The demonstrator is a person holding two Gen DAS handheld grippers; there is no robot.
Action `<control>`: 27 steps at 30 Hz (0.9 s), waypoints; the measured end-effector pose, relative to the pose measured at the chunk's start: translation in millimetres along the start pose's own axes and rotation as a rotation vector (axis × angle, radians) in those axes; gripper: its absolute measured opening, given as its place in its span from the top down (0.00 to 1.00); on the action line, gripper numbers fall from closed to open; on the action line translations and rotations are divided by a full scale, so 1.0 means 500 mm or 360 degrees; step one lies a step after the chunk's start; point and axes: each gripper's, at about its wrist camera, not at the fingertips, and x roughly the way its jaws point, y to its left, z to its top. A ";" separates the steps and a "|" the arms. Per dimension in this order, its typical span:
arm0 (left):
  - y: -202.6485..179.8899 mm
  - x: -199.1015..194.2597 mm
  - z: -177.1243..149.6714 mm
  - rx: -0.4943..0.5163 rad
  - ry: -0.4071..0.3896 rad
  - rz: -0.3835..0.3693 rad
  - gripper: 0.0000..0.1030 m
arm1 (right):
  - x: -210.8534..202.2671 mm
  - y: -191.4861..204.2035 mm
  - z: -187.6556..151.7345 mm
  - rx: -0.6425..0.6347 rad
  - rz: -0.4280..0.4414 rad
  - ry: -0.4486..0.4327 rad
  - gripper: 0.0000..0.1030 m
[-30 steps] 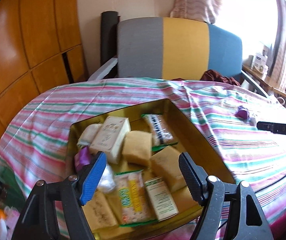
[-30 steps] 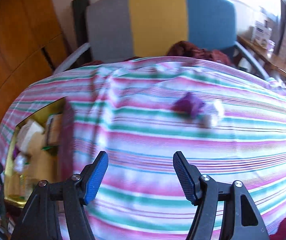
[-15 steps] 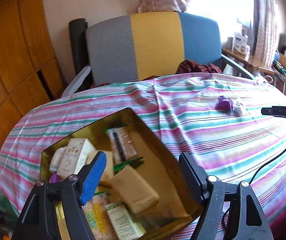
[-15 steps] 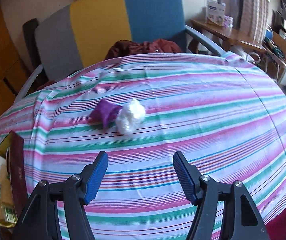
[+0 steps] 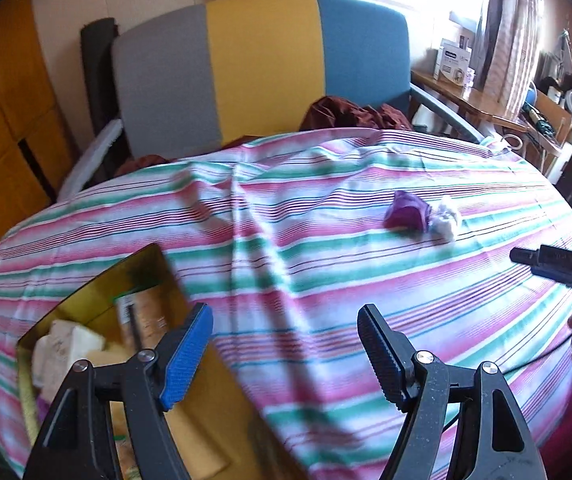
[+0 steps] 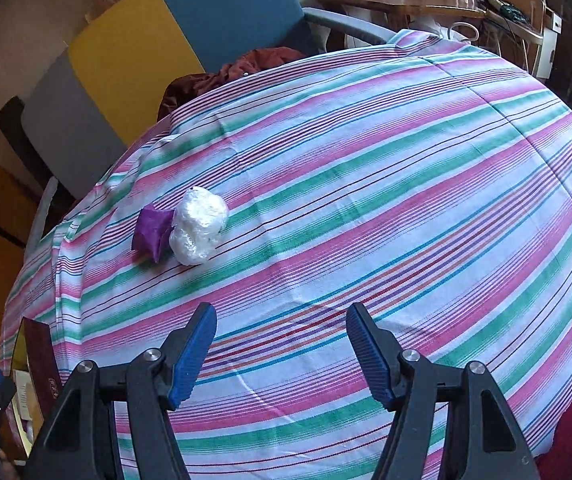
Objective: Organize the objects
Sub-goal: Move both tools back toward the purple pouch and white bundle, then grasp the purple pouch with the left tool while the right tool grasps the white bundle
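Two loose bundles, purple bundle (image 6: 152,234) touching white bundle (image 6: 198,226), lie ahead-left of the right hand-held gripper (image 6: 280,354), the nearer one; jaws apart, empty.

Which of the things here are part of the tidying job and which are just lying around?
Part of the job:
purple bundle
white plastic-wrapped bundle
gold tin of packets

Just lying about:
chair
maroon cloth
striped tablecloth

Cloth (image 6: 366,184): pink/green/white stripes w/ thin blue, red lines. Chair (image 5: 262,68): grey, yellow, blue panels. Purple wrap (image 6: 151,232), white wrap (image 6: 198,226). Gold tin (image 5: 98,296).
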 end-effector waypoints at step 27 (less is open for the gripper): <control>-0.188 0.358 0.214 -0.0578 0.0592 -0.0542 0.34 | 0.018 -0.008 -0.006 0.0070 0.0162 0.0148 0.34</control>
